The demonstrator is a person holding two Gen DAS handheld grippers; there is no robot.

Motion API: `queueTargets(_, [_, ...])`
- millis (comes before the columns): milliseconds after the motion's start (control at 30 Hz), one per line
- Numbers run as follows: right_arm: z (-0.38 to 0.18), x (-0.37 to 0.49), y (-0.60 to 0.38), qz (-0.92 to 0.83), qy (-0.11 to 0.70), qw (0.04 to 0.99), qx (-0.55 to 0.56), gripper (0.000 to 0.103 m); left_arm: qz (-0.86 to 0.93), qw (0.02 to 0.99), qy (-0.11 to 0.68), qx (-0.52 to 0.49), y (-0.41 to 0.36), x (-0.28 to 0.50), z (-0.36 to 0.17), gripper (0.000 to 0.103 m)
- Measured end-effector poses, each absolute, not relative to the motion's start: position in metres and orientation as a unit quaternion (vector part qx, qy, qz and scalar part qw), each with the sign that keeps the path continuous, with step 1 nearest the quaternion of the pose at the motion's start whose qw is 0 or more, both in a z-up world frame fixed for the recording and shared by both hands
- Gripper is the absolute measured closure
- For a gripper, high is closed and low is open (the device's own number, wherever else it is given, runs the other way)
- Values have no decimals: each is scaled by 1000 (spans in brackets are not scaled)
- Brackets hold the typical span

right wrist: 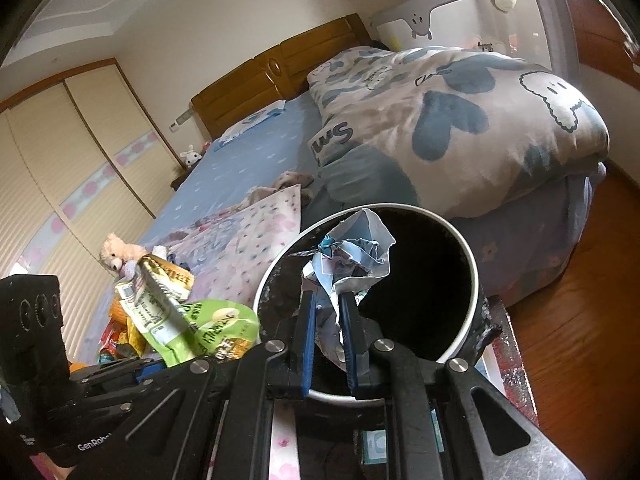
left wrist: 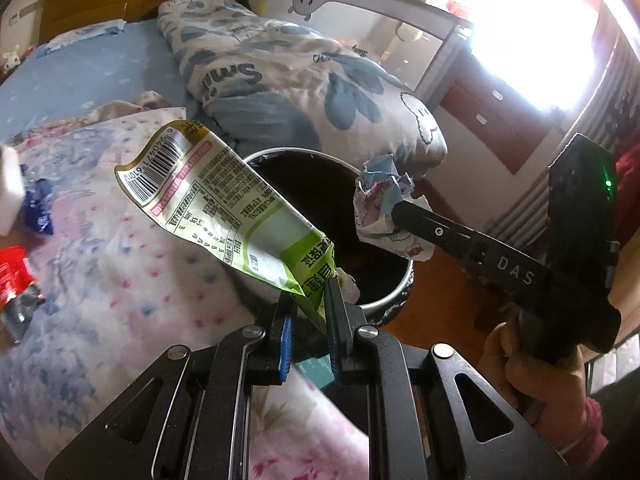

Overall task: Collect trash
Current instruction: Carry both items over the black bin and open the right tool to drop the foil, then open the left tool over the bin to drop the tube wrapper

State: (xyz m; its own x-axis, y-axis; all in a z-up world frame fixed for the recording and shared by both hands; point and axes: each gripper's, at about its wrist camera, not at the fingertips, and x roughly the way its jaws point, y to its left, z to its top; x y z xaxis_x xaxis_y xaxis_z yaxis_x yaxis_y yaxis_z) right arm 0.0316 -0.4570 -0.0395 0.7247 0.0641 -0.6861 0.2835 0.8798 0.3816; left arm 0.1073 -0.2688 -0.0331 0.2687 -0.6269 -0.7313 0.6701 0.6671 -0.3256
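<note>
Nearest, the left gripper (left wrist: 310, 312) pinches the corner of a green and white snack wrapper (left wrist: 208, 200), which stretches up and left over the near rim of the trash bin (left wrist: 394, 300). To its right, the right gripper (right wrist: 328, 312) is clamped on a crumpled paper wad (right wrist: 352, 256) held over the bin's dark mouth. Left of the bin lies a floral quilt (left wrist: 120, 280) with a red packet (left wrist: 12, 276). Beyond the bin, a folded heart-print duvet (right wrist: 460, 128) crowds the bed, with the wooden headboard (right wrist: 276, 72) farthest.

Bed (right wrist: 248, 152): folded duvet (right wrist: 460, 120), floral quilt (right wrist: 248, 248), teddy (right wrist: 116, 256), wrapper pile (right wrist: 120, 340).
</note>
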Motion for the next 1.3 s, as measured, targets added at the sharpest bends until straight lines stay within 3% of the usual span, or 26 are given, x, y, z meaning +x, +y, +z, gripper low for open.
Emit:
queueTargets(367, [-52, 45, -478, -64, 381, 886, 256, 88, -420, 778, 467, 28, -296, 125, -40, 90])
queueTargets(467, [-57, 46, -481, -72, 388, 881, 261, 82, -419, 774, 474, 32, -299, 125, -44, 75])
queueTargets(500, [-59, 47, -483, -76, 392, 877, 267, 78, -415, 777, 473, 33, -298, 125, -45, 63])
queueTargets(533, [-61, 47, -485, -80, 392, 875, 272, 69, -410, 780, 472, 35, -297, 124, -46, 52])
queueTargets(567, [-62, 46, -486, -83, 390, 874, 277, 59, -406, 782, 471, 34, -294, 124, -47, 50])
queueTargets(633, [-61, 43, -487, -83, 385, 874, 283, 51, -401, 783, 474, 29, -288, 123, -49, 50])
queueTargets(800, [-57, 38, -481, -87, 379, 877, 284, 45, -381, 798, 467, 21, -266, 116, -51, 49])
queueTargets(933, [-53, 37, -467, -83, 371, 882, 280, 31, -356, 813, 460, 11, -238, 110, -53, 48])
queueTargets(1300, [-48, 47, -382, -16, 375, 894, 243, 30, -254, 861, 441, -7, -147, 102, -61, 45])
